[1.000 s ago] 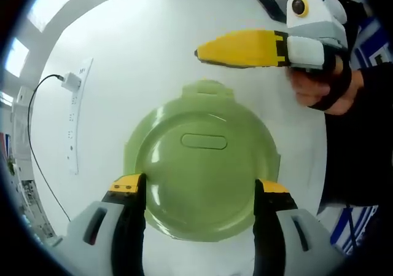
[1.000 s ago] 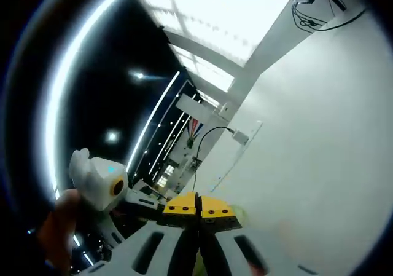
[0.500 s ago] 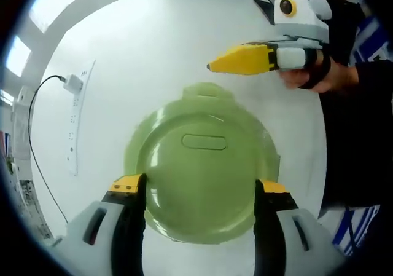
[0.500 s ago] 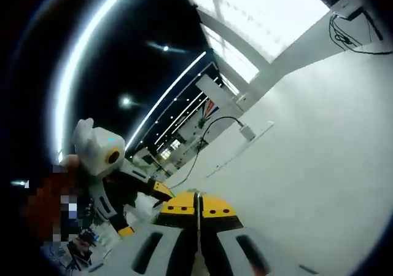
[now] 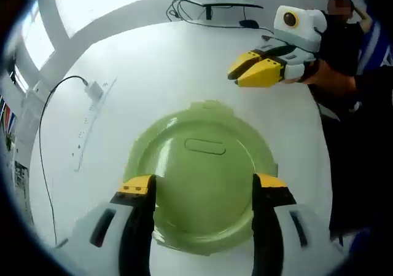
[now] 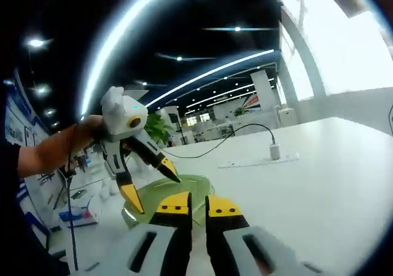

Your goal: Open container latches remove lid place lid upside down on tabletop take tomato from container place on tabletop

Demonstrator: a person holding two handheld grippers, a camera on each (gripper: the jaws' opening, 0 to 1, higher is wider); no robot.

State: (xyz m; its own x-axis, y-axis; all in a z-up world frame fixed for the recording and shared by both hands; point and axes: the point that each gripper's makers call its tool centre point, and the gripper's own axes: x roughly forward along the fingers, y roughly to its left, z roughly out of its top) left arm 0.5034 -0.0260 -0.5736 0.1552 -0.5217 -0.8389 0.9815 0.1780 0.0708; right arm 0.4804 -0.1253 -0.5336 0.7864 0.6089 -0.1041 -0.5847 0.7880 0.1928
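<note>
A round pale green container, lid (image 5: 202, 174) on, sits on the white table with a raised oval at the lid's middle. My left gripper (image 5: 204, 187) is open, its yellow-tipped jaws spread over the lid's near half with nothing between them. In the right gripper view the left gripper (image 6: 149, 182) hangs over the green container (image 6: 184, 189), held by a hand. My right gripper (image 5: 255, 71) floats beyond the container at the upper right, clear of it. Seen in its own view, the right gripper (image 6: 198, 205) has its jaws parted by a narrow gap and holds nothing.
A white power strip (image 5: 92, 119) with a plug and black cable lies left of the container; it appears as the power strip (image 6: 258, 160) in the right gripper view. Cables and a monitor stand (image 5: 209, 2) sit at the table's far edge. A person (image 5: 359, 116) stands to the right.
The right gripper drew back from above the lid toward the far right, and its jaws went from touching to slightly parted. Its view swung round to face the left gripper and container.
</note>
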